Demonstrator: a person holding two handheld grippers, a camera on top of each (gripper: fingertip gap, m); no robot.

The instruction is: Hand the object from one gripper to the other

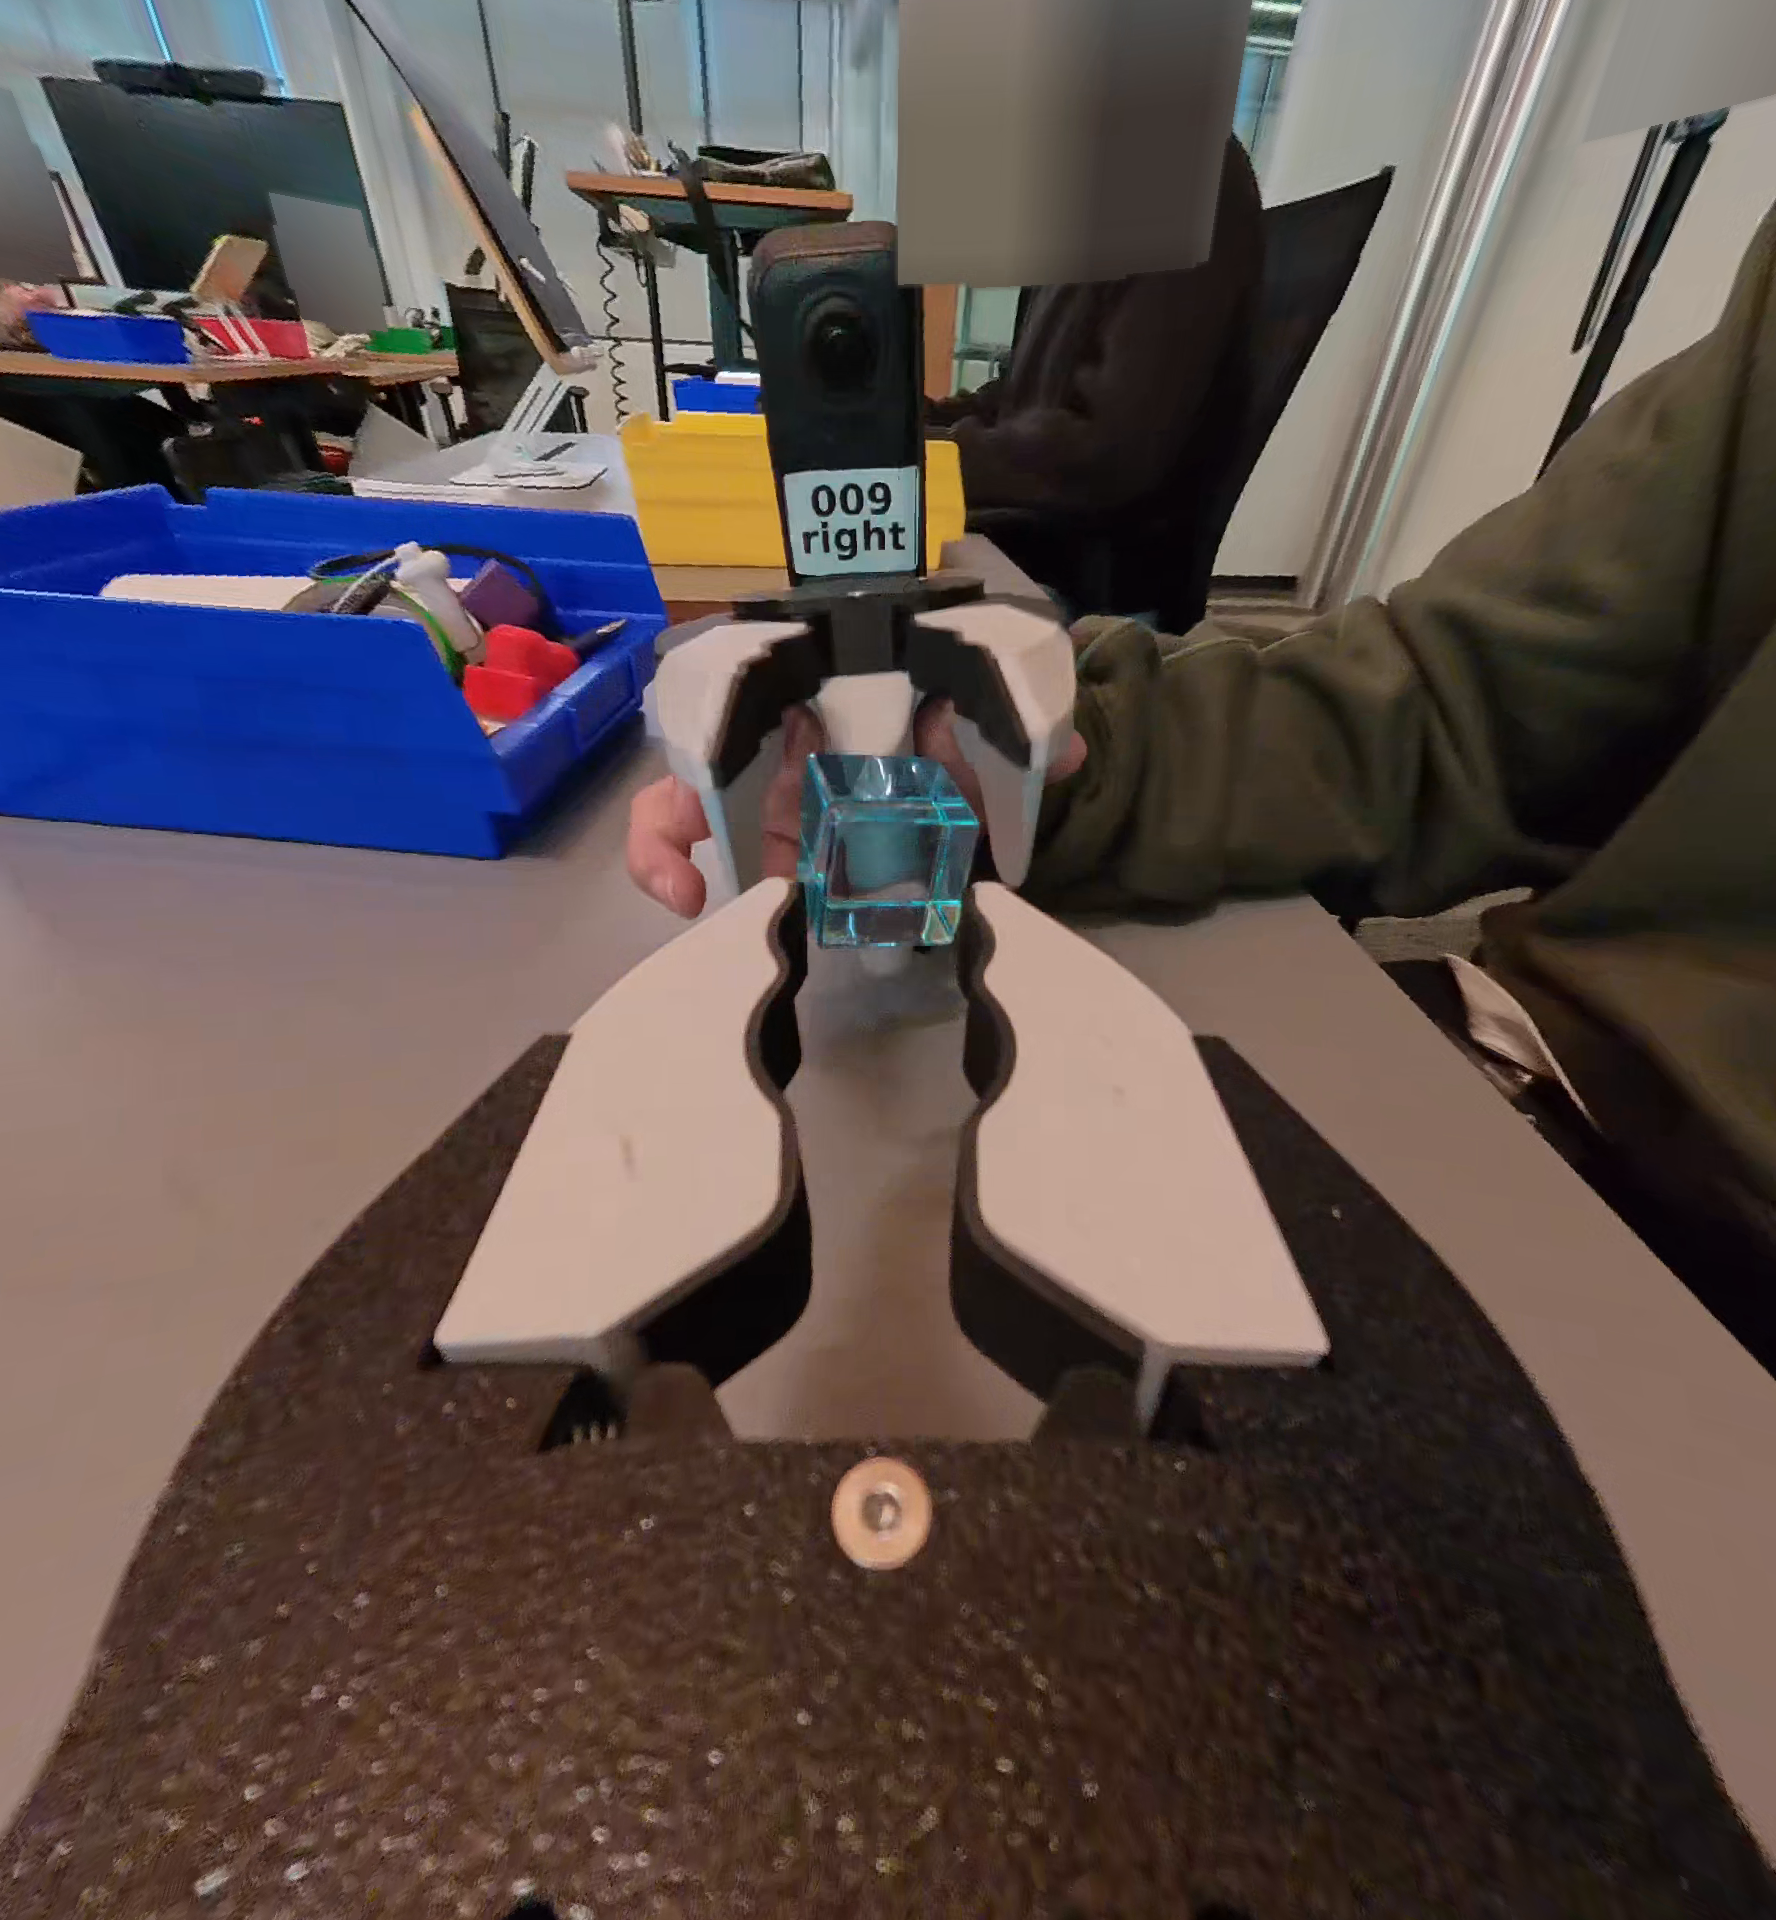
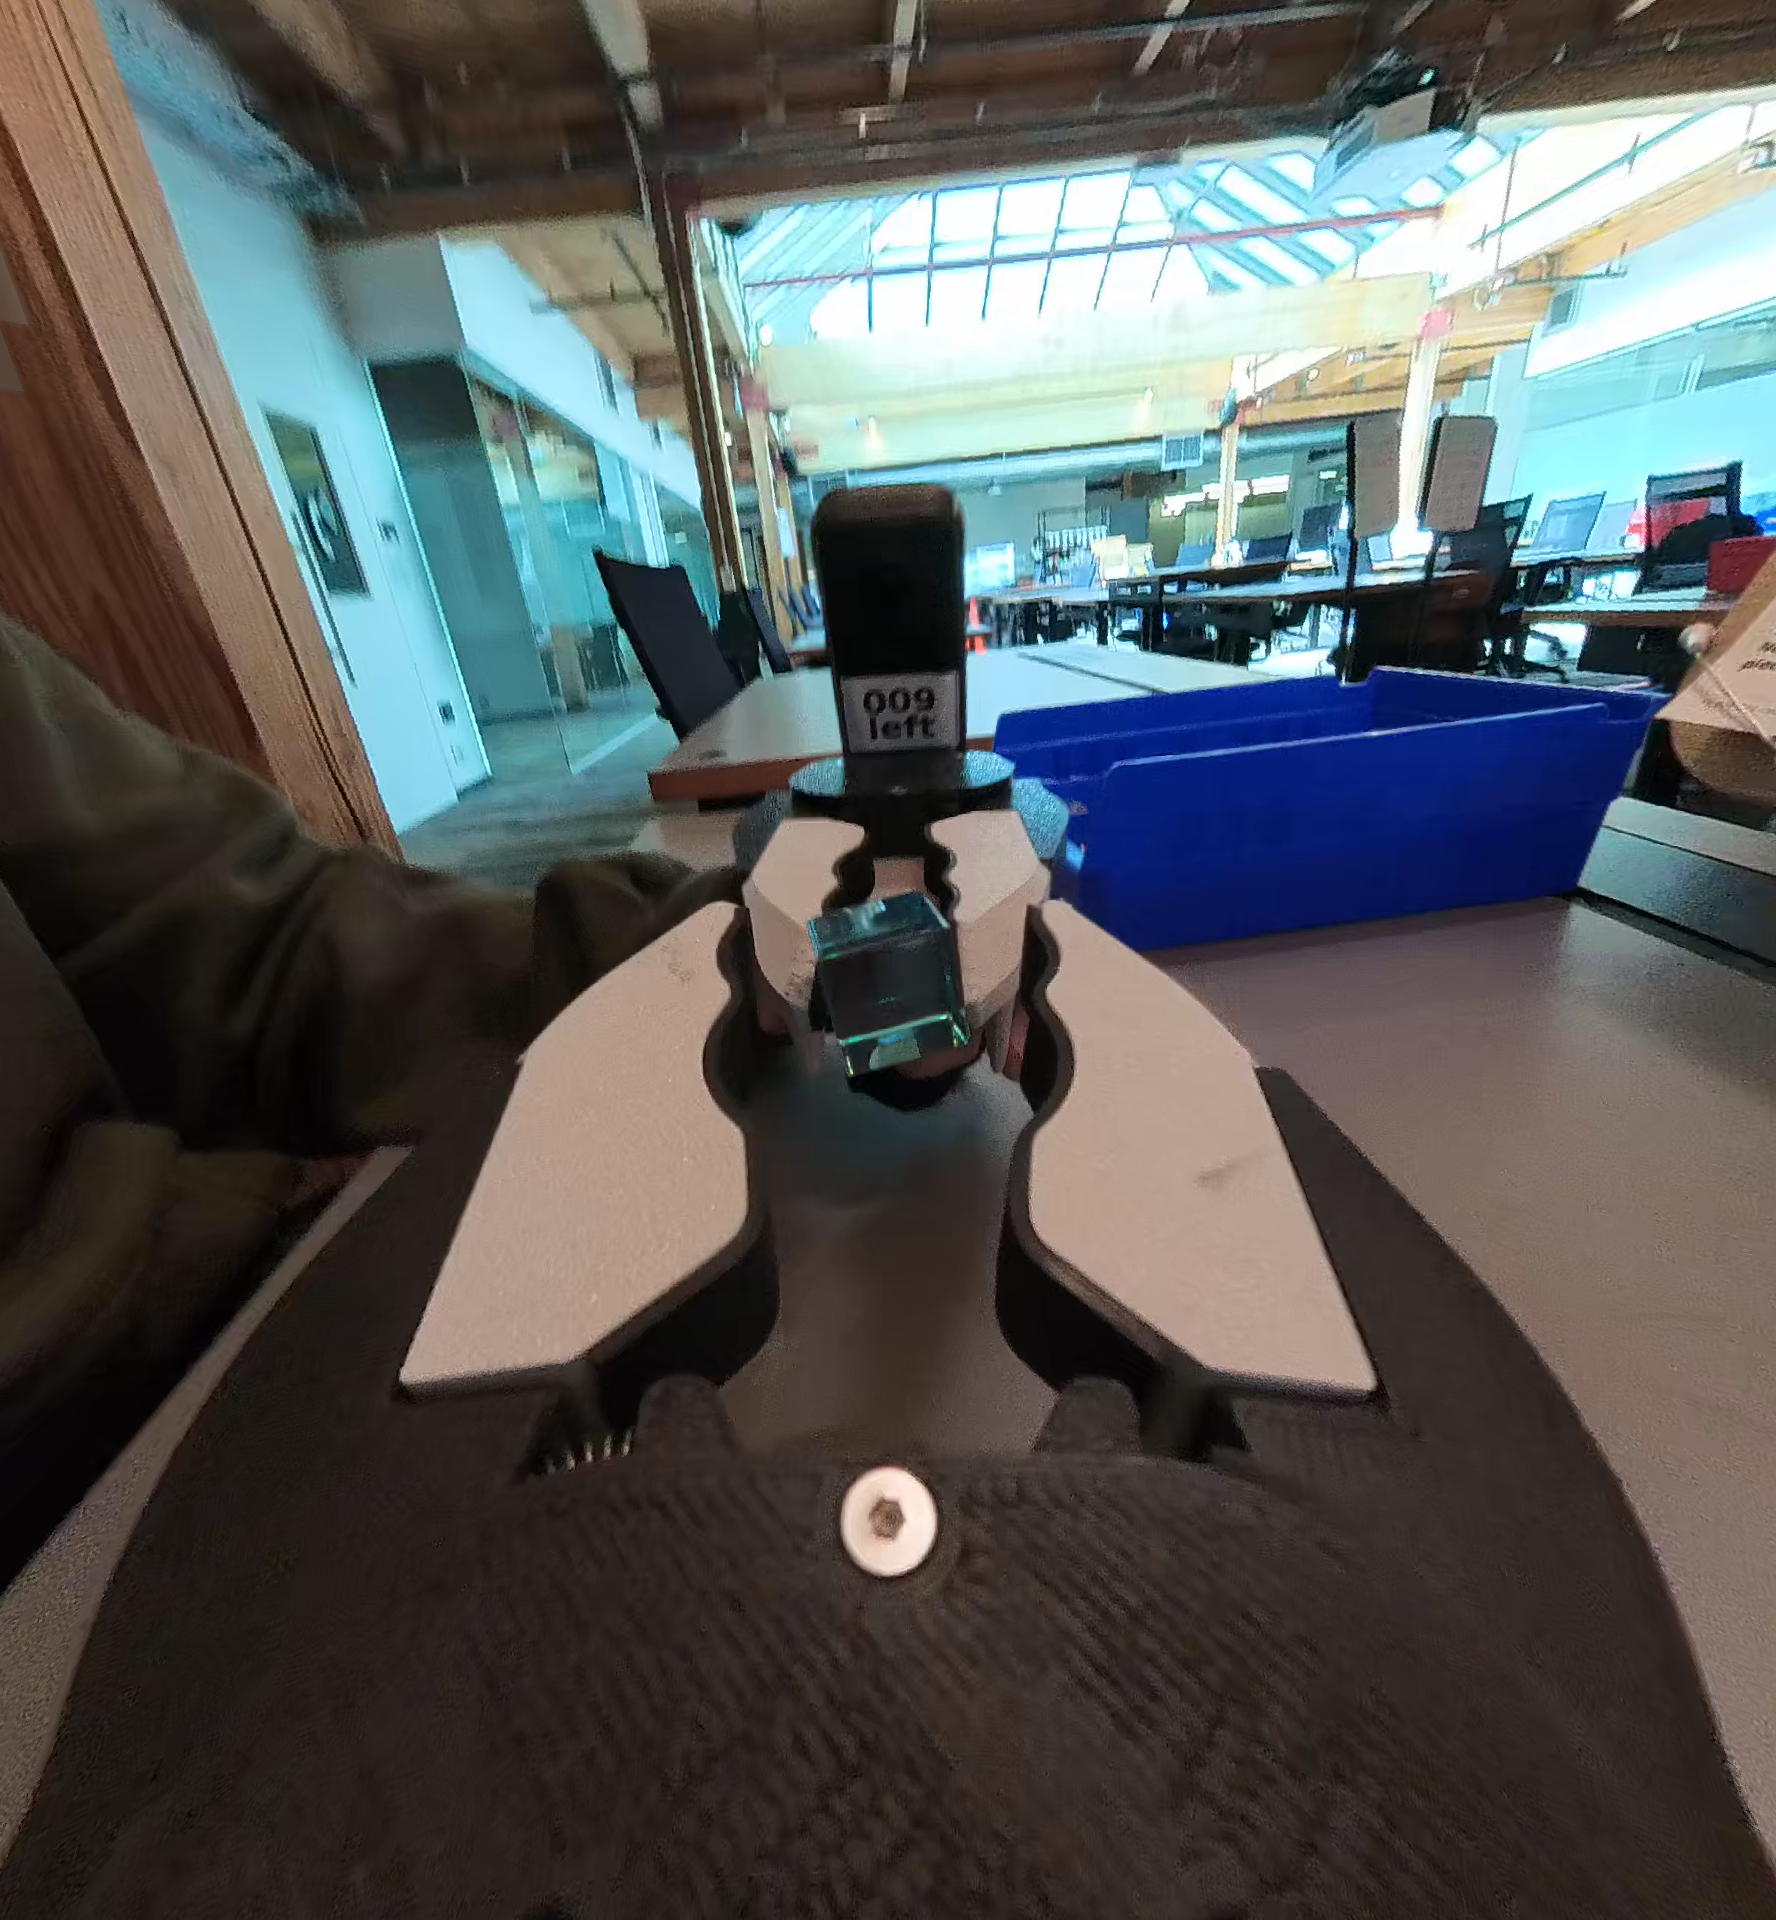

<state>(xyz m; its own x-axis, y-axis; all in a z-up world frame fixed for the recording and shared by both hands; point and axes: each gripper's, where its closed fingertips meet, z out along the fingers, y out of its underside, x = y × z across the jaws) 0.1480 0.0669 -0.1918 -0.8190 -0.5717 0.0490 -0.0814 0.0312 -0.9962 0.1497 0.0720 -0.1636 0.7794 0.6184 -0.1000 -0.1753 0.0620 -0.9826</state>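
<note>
A clear, blue-tinted cube [image 1: 884, 852] is held above the grey table [image 1: 240, 987]. My left gripper [image 1: 879, 914] is shut on it, with the cube pinched between the tips of its white fingers. My right gripper [image 2: 886, 935] faces the left one head-on and is open. Its fingers [image 2: 655, 1039] stand on either side of the cube [image 2: 889, 977] with a gap on each side. In the left wrist view the right gripper [image 1: 868, 878] shows spread wide behind the cube, held by a hand [image 1: 666, 842].
A blue bin [image 1: 240, 675] with several small items sits at the left on the table, and a yellow bin [image 1: 697, 488] stands behind it. An olive sleeve [image 1: 1383, 727] reaches in from the right. The right wrist view shows the blue bin [image 2: 1331, 810] to the right. My two grippers' fingertips are within a few centimetres of each other.
</note>
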